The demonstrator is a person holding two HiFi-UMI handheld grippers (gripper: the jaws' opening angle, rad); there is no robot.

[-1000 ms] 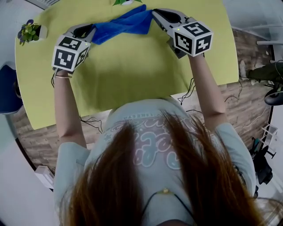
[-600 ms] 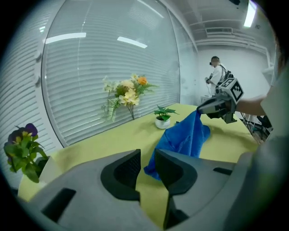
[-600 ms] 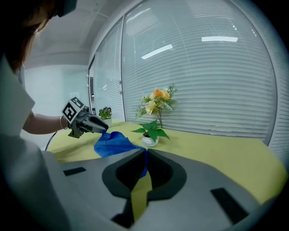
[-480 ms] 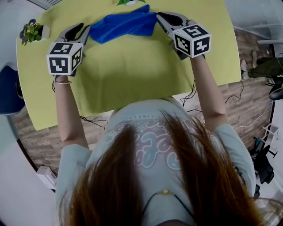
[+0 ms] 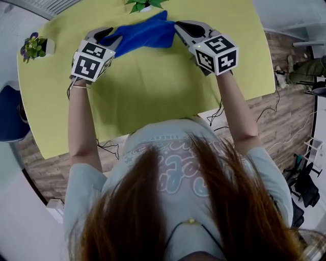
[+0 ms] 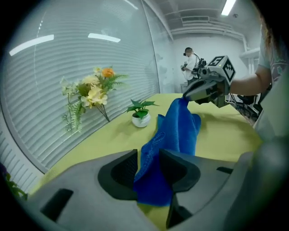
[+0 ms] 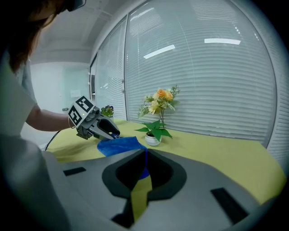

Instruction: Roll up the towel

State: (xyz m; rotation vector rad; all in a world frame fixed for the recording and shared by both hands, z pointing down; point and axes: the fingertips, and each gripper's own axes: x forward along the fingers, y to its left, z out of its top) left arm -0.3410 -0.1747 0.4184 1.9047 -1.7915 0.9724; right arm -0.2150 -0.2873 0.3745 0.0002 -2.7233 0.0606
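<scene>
Left gripper (image 5: pixel 104 34): mine, in my left hand, at about 11 o'clock from me over the table (image 5: pixel 153 86). Its jaws are opening. The towel's left end sits in the gap between the pads, no longer squeezed.
Right gripper (image 5: pixel 178 25): mine, in my right hand, at about 1 o'clock. The jaws are closed, with a thin edge of the towel pinched between the pads.
Towel (image 5: pixel 145 33): blue, bunched lengthwise and strung between my two grippers at 12 o'clock, on the far part of the table. In the left gripper view the right end is raised off the table by the right gripper, and the cloth sags from it toward the left jaws.
Table: yellow-green top with a rounded far edge. The near half is bare.
Potted plant (image 5: pixel 145 4): small, green, in a white pot, at 12 o'clock just beyond the towel.
Flower pot (image 5: pixel 34 43): purple blooms, at 10 o'clock by the table's left edge, well apart from the towel.
Bouquet (image 7: pixel 158 101): yellow and orange flowers, standing behind the potted plant against the window blinds (image 7: pixel 216 67).
</scene>
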